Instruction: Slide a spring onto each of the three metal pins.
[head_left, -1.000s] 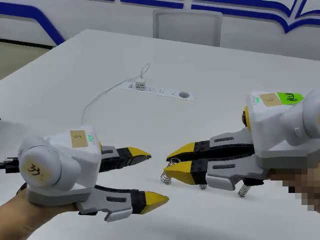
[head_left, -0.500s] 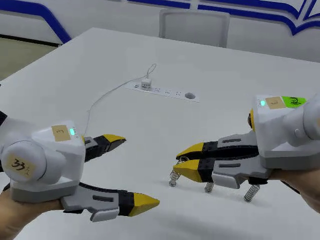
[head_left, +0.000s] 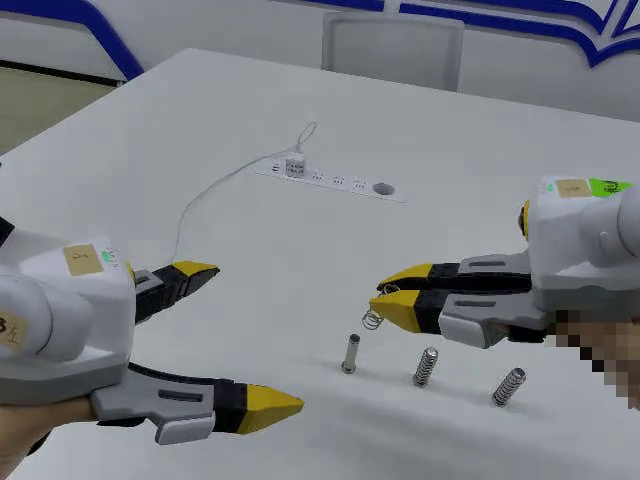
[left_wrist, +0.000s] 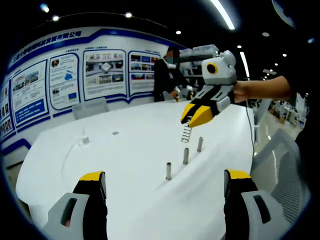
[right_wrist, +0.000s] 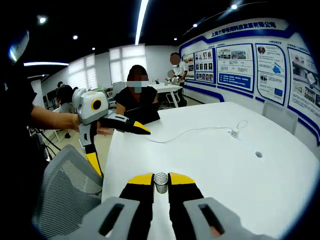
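Observation:
My right gripper (head_left: 381, 294) is shut on the top coil of a small metal spring (head_left: 373, 318) that hangs just above and to the right of a bare metal pin (head_left: 350, 353). To the right of that pin stand two more pins, each wearing a spring (head_left: 426, 366) (head_left: 509, 386). In the right gripper view the spring (right_wrist: 161, 182) sits pinched between the yellow tips. My left gripper (head_left: 235, 337) is open and holds nothing, at the near left, well clear of the pins. The left gripper view shows the right gripper (left_wrist: 199, 113), the spring (left_wrist: 186, 133) dangling from it, and the bare pin (left_wrist: 168, 171).
A white power strip (head_left: 330, 182) with a plugged charger and a looping cable (head_left: 205, 200) lies mid-table. A chair (head_left: 393, 45) stands at the far edge. People sit beyond the table (right_wrist: 137, 97), and a mesh chair (right_wrist: 65, 190) is beside it.
My right gripper has risen and moved right with the spring, which was down at the leftmost pin and now hangs above it. My left gripper has drawn back to the left.

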